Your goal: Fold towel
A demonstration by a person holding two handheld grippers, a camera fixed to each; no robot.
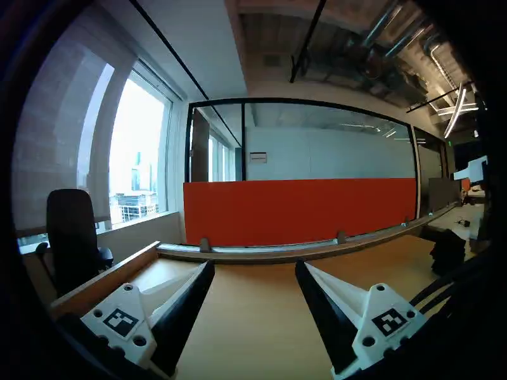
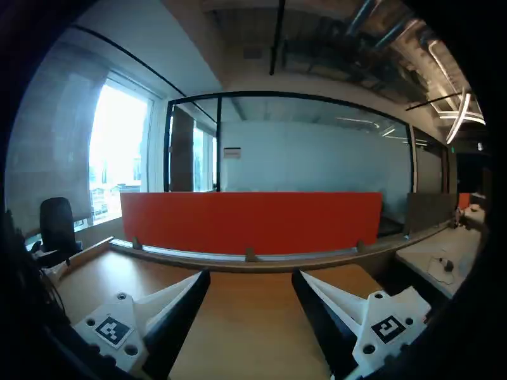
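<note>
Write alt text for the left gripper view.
The left gripper, jaws open, points across a wooden desk. An orange divider runs along the desk's far edge, with a black office chair beside a bright window at left.

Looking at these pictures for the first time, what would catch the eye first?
The wide orange-red divider panel stands out most, upright along the far edge of the light wooden desk. Left of it, a tall bright window glares behind a black office chair. Up close, the left gripper and the right gripper hold their fingers open over the desk.
</note>
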